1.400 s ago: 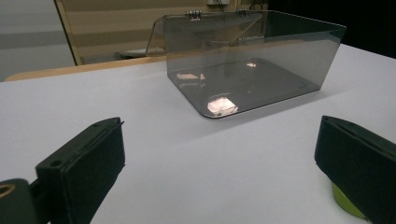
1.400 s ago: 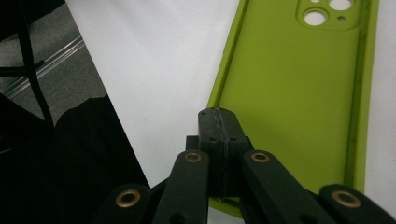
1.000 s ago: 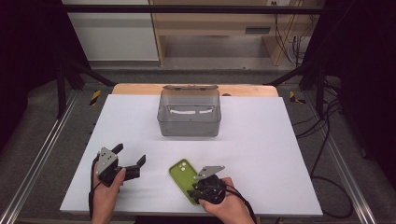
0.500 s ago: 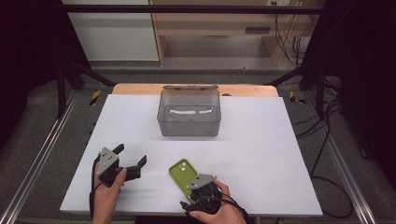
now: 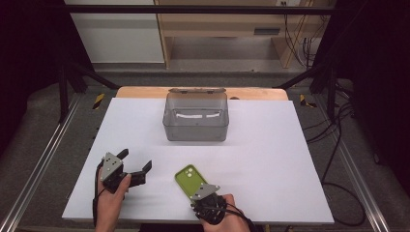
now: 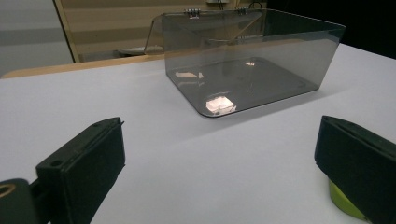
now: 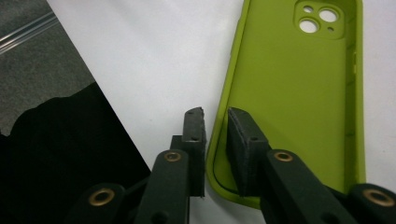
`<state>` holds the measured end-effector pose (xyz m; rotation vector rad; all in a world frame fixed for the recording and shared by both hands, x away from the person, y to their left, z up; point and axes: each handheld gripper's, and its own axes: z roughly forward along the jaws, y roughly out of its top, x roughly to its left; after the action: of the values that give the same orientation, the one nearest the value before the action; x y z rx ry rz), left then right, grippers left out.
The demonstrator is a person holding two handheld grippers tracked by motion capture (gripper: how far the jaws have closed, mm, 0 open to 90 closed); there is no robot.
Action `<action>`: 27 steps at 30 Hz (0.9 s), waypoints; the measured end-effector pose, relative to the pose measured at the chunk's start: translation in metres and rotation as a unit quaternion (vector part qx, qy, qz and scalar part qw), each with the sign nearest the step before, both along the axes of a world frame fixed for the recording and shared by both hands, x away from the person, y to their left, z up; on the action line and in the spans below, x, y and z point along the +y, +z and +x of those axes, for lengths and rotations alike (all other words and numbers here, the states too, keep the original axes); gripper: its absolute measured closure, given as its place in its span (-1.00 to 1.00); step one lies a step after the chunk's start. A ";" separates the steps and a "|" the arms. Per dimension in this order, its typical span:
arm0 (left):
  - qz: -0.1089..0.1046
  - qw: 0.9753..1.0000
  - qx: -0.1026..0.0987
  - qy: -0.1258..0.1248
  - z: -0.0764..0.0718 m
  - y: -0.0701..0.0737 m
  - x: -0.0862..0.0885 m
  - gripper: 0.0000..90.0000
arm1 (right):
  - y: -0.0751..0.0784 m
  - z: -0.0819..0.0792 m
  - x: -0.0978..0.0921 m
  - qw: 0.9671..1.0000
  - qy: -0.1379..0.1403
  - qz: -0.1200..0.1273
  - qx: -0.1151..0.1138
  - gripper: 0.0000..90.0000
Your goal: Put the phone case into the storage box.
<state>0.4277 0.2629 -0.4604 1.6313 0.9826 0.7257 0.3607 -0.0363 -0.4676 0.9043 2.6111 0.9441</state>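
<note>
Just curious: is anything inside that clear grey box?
No, the box shows only its bare floor with light reflections in the left gripper view.

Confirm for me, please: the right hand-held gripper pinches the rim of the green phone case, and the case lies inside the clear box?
Not quite. The right hand-held gripper does pinch the rim of the green phone case, but the high view shows the case lying on the white table, apart from the clear box.

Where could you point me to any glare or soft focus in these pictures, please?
Left gripper view: bright glare patches on the grey box's floor, and its near tongs look soft. Right gripper view: the green phone case is evenly lit and sharp. High view: white table bright, surroundings dark.
</note>
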 end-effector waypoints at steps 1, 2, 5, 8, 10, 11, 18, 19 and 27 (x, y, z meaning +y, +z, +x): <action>0.000 1.000 0.000 0.000 0.000 0.000 0.000 -0.97 | 0.000 -0.002 0.001 1.000 0.000 -0.005 -0.008 0.78; -0.001 1.000 0.001 0.001 0.000 0.000 0.000 -0.97 | 0.000 -0.004 0.002 1.000 -0.002 -0.008 -0.012 0.80; 0.002 1.000 0.005 -0.001 0.001 -0.001 -0.001 -0.96 | -0.001 -0.011 0.005 0.999 -0.008 -0.023 -0.033 0.83; 0.003 1.000 0.006 -0.003 0.000 -0.001 -0.002 -0.96 | -0.002 -0.012 0.006 0.999 -0.013 -0.026 -0.038 0.87; 0.006 1.000 0.006 -0.003 -0.001 0.000 -0.003 -0.96 | -0.002 -0.013 0.006 0.999 -0.013 -0.028 -0.045 0.88; 0.006 1.000 0.006 -0.003 -0.001 0.000 -0.003 -0.96 | -0.002 -0.013 0.006 0.999 -0.013 -0.028 -0.045 0.88; -0.002 1.000 0.010 0.008 -0.001 0.001 0.002 -0.96 | -0.005 -0.011 -0.002 0.999 -0.023 0.013 -0.031 0.96; -0.002 1.000 0.010 0.008 -0.001 0.001 0.002 -0.96 | -0.005 -0.011 -0.002 0.999 -0.023 0.013 -0.031 0.96; -0.010 1.000 0.006 0.011 -0.001 0.003 0.005 -0.95 | 0.000 -0.003 -0.012 0.997 -0.041 0.037 -0.046 0.96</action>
<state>0.4262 0.2674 -0.4577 1.6115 1.0155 0.7188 0.3578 -0.0485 -0.4671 0.9548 2.4583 1.0407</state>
